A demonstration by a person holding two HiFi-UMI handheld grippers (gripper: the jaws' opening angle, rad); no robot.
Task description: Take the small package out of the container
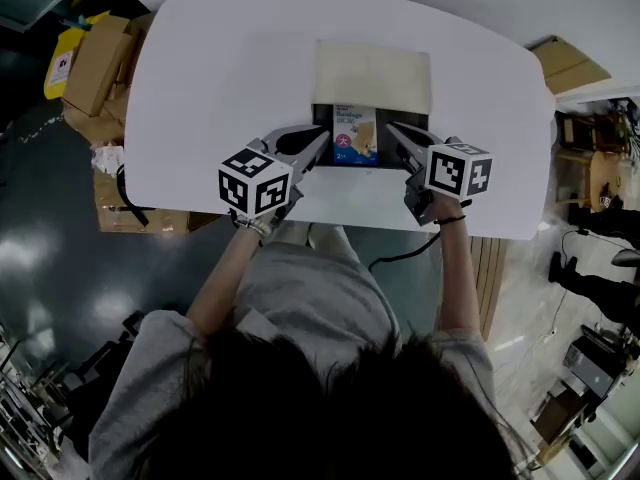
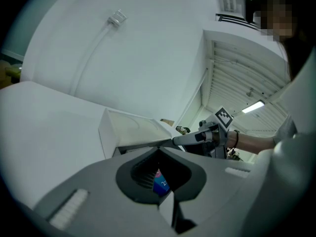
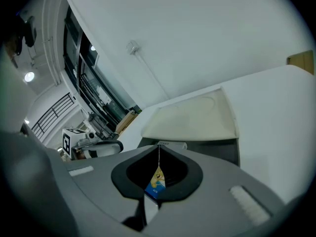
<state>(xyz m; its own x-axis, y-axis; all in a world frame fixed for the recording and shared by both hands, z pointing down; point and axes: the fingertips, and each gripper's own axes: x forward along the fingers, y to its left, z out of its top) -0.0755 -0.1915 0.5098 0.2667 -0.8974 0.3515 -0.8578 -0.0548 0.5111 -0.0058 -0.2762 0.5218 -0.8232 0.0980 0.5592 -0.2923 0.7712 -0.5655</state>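
Small package (image 1: 356,134) in container (image 1: 408,113), print unreadable, left gripper (image 1: 321,137), right gripper (image 1: 394,129) both closed beside it

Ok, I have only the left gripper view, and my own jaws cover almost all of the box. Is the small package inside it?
Observer: Yes. The head view shows the small package in the open box, nearer its left side.
Operator: Where is my left gripper against the box?
Observer: The left gripper has its tip at the box's left edge, beside the package; I cannot tell whether it touches.
Operator: And the right gripper's jaws?
Observer: The right gripper has its jaws together, with nothing between them, pointing at the package.
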